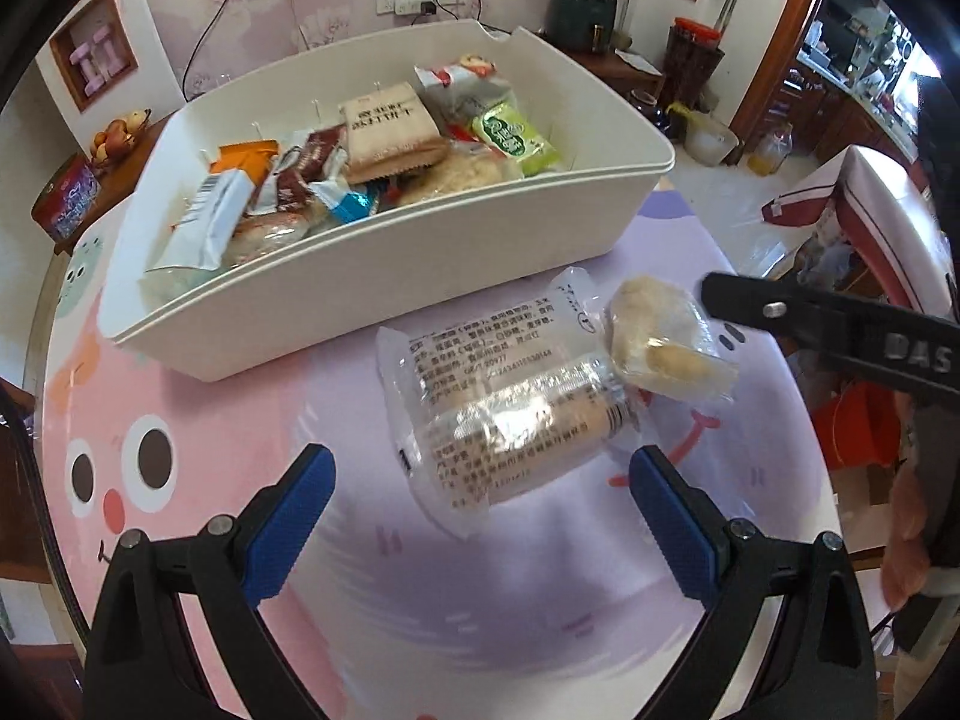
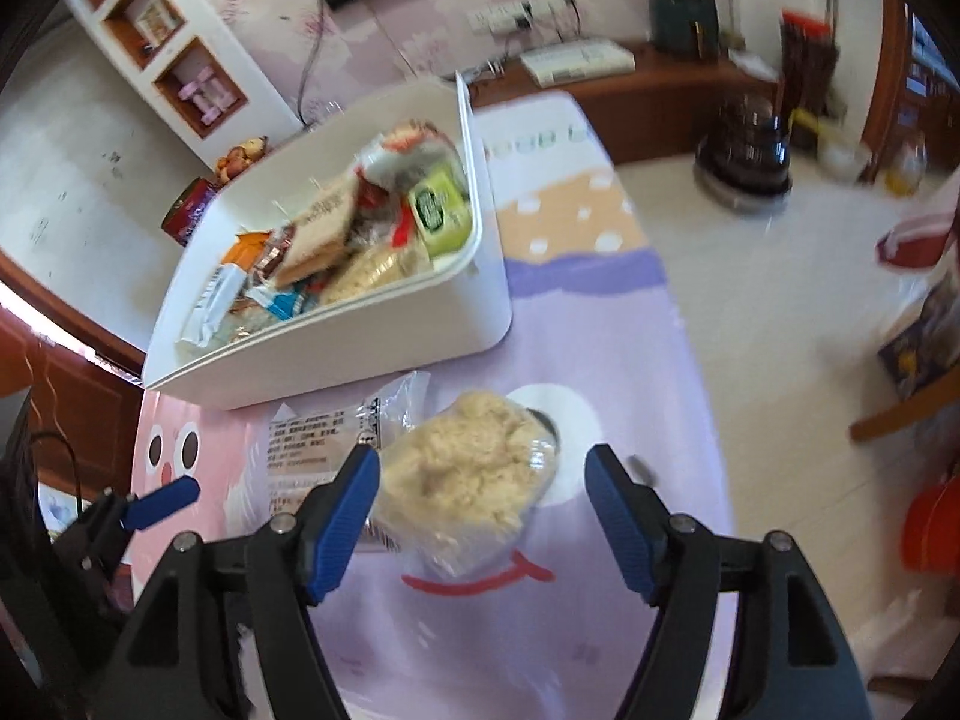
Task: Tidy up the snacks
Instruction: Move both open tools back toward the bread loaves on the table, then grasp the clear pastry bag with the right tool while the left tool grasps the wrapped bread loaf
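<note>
Two wrapped snacks on the mat (image 1: 252, 396) just in front of the bin (image 1: 384, 276): cake (image 1: 516, 420) and pastry (image 2: 462, 480), touching. Bin heaped with packets (image 1: 390, 129). Left gripper (image 1: 480, 516) and right gripper (image 2: 483, 510) both spread wide, gripping nothing, straddling cake and pastry respectively.

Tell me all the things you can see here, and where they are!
White bin: one, at the back of the table, full of wrapped snacks.
Green packet: one, at the bin's right end.
Tan cracker packet: one, middle of the bin.
Orange packet: one, left part of the bin.
Clear printed snack pack: one, on the table in front of the bin.
Crumbly beige cake in clear wrap: one, right of the printed pack, touching it.
Cartoon tablecloth: one, pink and purple.
Fruit: a small pile, left behind the table.
Left gripper: blue pads, open, near the printed pack.
Right gripper: blue pads, open, around the cake.
</note>
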{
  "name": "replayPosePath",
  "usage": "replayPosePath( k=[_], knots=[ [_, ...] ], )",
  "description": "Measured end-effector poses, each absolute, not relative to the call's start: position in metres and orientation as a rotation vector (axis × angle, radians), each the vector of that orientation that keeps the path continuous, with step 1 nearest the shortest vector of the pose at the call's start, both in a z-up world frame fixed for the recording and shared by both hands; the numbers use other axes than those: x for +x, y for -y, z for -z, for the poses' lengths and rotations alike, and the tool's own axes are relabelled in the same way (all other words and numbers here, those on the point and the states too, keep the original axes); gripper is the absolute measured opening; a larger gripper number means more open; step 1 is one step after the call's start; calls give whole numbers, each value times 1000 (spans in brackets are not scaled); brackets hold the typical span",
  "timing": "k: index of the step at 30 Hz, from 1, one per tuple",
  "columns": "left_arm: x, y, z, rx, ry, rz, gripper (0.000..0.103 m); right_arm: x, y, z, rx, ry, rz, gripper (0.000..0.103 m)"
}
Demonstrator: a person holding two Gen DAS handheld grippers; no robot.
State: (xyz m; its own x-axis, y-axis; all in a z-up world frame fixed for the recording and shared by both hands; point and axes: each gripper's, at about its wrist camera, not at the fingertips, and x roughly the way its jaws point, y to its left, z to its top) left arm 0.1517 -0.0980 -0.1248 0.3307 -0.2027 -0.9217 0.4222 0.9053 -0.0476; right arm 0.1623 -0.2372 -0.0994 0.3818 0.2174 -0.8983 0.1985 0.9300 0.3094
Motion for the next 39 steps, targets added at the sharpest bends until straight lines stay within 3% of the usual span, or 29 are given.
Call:
replayPosePath(
  k=[8, 10, 12, 14, 17, 26, 39],
  knots=[
    [167, 113, 143, 227, -1193, 415, 98, 184, 209, 153, 269, -1358, 54, 78],
    [170, 115, 146, 231, -1205, 427, 98, 179, 209, 153, 237, -1322, 53, 78],
    [172, 120, 150, 237, -1204, 432, 98, 175, 214, 155, 239, -1316, 49, 75],
    [174, 123, 152, 239, -1204, 434, 98, 168, 220, 154, 224, -1305, 61, 60],
    [178, 125, 154, 212, -1210, 445, 98, 161, 228, 154, 238, -1296, 48, 52],
    [203, 123, 161, 101, -1237, 410, 98, 139, 240, 147, 260, -1254, 53, 50],
    [211, 151, 182, 195, -1202, 306, 103, 125, 223, 146, 230, -1236, 50, 50]
  ],
)
